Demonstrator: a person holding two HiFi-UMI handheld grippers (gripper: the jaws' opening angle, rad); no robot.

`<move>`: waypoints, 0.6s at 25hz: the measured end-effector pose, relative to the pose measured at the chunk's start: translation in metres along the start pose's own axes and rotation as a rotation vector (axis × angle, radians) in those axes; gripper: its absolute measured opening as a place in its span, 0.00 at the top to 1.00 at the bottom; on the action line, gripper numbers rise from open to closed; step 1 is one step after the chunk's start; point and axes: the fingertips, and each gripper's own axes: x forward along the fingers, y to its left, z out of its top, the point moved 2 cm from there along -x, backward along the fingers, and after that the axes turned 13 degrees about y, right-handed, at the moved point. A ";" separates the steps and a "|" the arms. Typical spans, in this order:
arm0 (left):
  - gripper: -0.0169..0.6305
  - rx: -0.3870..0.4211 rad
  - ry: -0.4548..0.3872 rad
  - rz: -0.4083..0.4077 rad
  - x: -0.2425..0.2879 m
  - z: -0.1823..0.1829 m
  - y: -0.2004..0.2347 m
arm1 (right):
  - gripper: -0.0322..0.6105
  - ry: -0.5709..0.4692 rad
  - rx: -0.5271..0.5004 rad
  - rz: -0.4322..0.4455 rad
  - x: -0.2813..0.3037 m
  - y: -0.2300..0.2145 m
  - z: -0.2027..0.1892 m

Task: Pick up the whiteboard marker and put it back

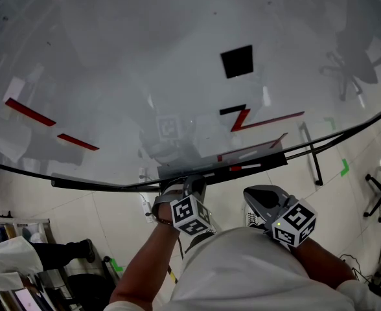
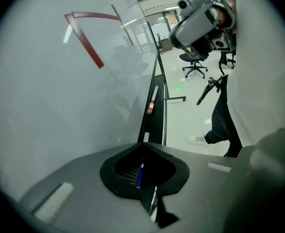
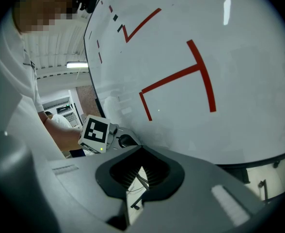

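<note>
Black tray (image 1: 255, 162) under whiteboard (image 1: 145, 57) in head view: left tongs (image 1: 194, 188) at 6 o'clock, tips over tray; right tongs (image 1: 260, 198) at 5 o'clock, off it. Left gripper view: jaws closed tip to tip, clamping nothing. Only here, blue marker (image 2: 138, 174) visible through their hollow, lying in tray below, pointing toward 12 o'clock; red marker (image 2: 150, 106) farther along. Right gripper view: jaws likewise closed, empty; left cube at 9 o'clock.

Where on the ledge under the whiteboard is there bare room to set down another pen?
The ledge looks bare along the stretch left of the left gripper. Right of it is more crowded: that gripper is shut on a blue marker there, and a red marker lies further along. The right gripper, shut and empty, hangs off the ledge.
</note>
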 end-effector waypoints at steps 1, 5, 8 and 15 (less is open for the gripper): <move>0.95 -0.023 -0.010 -0.009 -0.001 0.000 0.000 | 0.95 0.000 0.001 0.001 0.000 0.000 -0.001; 0.95 -0.078 -0.039 -0.029 -0.006 0.001 -0.001 | 0.95 0.002 0.002 0.004 0.001 0.001 -0.002; 0.95 -0.152 -0.084 -0.053 -0.011 0.002 0.000 | 0.95 0.005 -0.002 0.005 0.002 0.002 -0.002; 0.95 -0.480 -0.268 -0.170 -0.032 0.003 0.007 | 0.95 0.008 -0.007 0.009 0.004 0.003 -0.001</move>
